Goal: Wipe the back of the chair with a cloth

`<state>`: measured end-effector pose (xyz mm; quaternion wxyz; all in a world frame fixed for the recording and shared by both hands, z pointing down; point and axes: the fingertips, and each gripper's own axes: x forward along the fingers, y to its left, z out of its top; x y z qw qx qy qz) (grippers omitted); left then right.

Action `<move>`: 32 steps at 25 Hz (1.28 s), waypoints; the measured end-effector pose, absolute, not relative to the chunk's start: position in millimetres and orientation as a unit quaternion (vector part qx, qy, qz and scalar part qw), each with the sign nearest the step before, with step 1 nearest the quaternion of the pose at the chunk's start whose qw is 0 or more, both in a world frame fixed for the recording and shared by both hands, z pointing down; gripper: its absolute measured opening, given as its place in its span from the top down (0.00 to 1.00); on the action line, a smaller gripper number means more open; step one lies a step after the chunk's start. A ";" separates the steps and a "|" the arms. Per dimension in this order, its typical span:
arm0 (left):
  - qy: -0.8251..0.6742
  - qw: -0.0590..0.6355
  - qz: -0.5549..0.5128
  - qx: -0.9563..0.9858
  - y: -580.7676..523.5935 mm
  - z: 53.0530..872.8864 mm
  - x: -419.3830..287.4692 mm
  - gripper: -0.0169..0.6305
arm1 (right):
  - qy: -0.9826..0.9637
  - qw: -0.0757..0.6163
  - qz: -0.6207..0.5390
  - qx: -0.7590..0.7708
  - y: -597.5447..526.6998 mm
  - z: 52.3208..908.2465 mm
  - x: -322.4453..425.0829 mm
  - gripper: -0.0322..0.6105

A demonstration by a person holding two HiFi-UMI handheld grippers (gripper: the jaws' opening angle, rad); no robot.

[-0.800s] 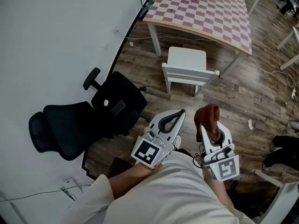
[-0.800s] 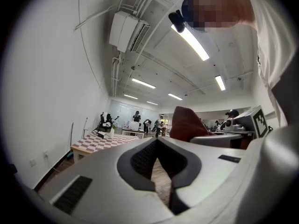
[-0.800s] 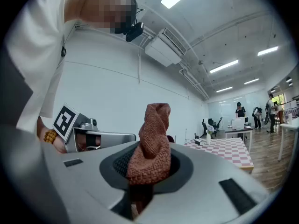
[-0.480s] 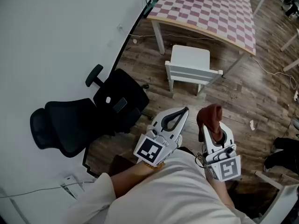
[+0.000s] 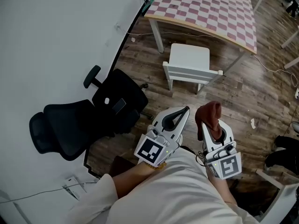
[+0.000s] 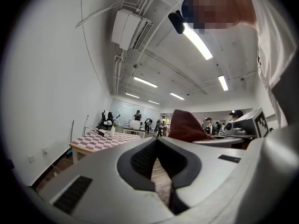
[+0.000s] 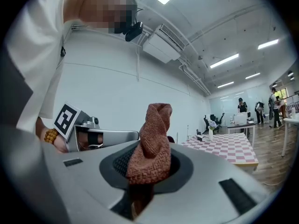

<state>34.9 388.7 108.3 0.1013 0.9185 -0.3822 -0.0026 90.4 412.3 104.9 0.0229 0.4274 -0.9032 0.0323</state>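
With our right gripper (image 5: 211,133) clamped on the cloth (image 5: 209,113) and our left gripper (image 5: 183,112) closed and empty, we should carry the cloth well left, past the left gripper, and press a broad fold flat against the black chair's (image 5: 119,99) back (image 5: 63,127).

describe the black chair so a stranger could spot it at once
Find the white wall on the left; beside it on the floor stands the black office chair. Unlike the white chair by the checkered table, it is black, with an armrest and headrest.
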 end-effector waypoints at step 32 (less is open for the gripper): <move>-0.352 0.121 0.009 0.928 78.1 130.6 -39.6 0.95 | -0.876 0.049 0.049 0.477 105.8 125.5 25.4 0.82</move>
